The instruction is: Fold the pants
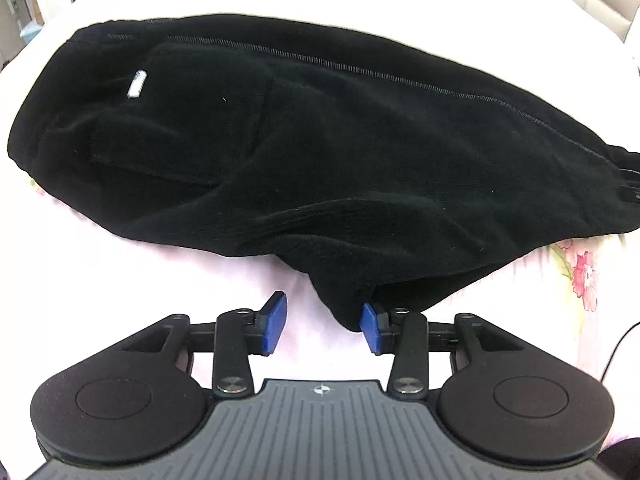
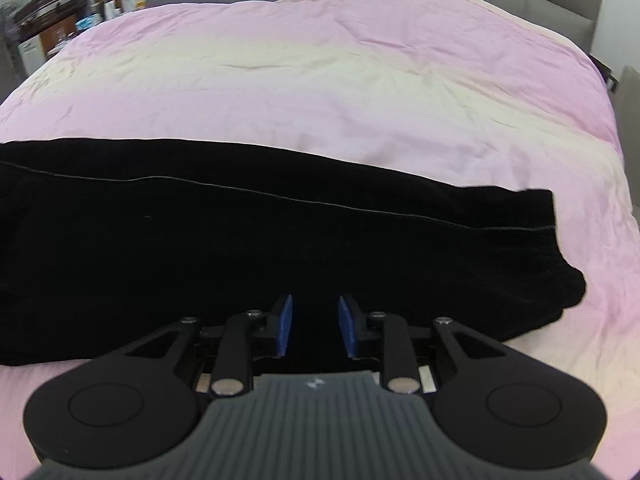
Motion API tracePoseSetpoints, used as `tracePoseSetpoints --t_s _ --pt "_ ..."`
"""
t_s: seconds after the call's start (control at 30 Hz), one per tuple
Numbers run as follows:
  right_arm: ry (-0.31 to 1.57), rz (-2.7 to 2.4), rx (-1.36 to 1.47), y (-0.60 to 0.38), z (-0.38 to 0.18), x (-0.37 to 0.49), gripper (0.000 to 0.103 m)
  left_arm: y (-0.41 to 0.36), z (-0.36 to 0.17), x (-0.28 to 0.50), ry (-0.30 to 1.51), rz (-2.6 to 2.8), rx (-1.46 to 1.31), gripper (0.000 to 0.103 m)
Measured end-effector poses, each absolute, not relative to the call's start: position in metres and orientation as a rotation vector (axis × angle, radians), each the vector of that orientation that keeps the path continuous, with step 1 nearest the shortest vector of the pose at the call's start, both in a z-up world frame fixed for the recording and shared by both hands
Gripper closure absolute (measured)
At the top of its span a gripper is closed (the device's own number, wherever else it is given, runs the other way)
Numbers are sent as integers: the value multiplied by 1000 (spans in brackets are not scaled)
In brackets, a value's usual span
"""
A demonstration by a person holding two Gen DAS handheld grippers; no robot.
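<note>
- The black pants (image 1: 304, 152) lay lengthwise across the pink bedsheet (image 2: 360, 80), apparently already halved leg over leg, with the cuff end (image 2: 536, 240) toward the right.
- A bulge of fabric at the crotch (image 1: 340, 296) poked out from the near edge.
- The left gripper (image 1: 323, 328) was spread wide, its right pad (image 1: 370, 326) touching that bulge, pinching nothing.
- The right gripper (image 2: 314, 330) stood parted over the near edge of the leg, fabric between the pads but not clamped.
- Judged best: tuck the bulge in flat, then seize both layers together before folding.
</note>
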State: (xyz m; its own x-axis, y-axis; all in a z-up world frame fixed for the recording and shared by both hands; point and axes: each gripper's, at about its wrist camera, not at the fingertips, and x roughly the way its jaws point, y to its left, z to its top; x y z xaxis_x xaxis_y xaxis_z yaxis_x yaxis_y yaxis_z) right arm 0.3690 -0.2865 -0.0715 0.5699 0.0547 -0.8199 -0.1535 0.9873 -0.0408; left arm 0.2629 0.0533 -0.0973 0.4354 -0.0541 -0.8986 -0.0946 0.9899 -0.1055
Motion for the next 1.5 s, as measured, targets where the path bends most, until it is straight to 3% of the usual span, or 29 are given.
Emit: tracePoseSetpoints --t_s 0.2,0.6,1.07,1.2,1.27,1.5 --pt "951 244 -163 -212 -72 377 78 88 -82 252 1013 -41 -277 36" --pt "956 449 -258 -61 -78 391 71 185 -74 259 893 181 -295 35" --pt "963 613 -264 76 -93 435 66 314 -92 304 868 337 -420 24" --pt "951 603 -252 110 -102 460 66 329 -106 328 893 335 -371 27" --pt "944 585 -259 123 -106 473 66 341 -114 340 923 328 -413 37" --pt "1020 467 -246 139 -140 529 64 349 -133 378 1005 334 -410 35"
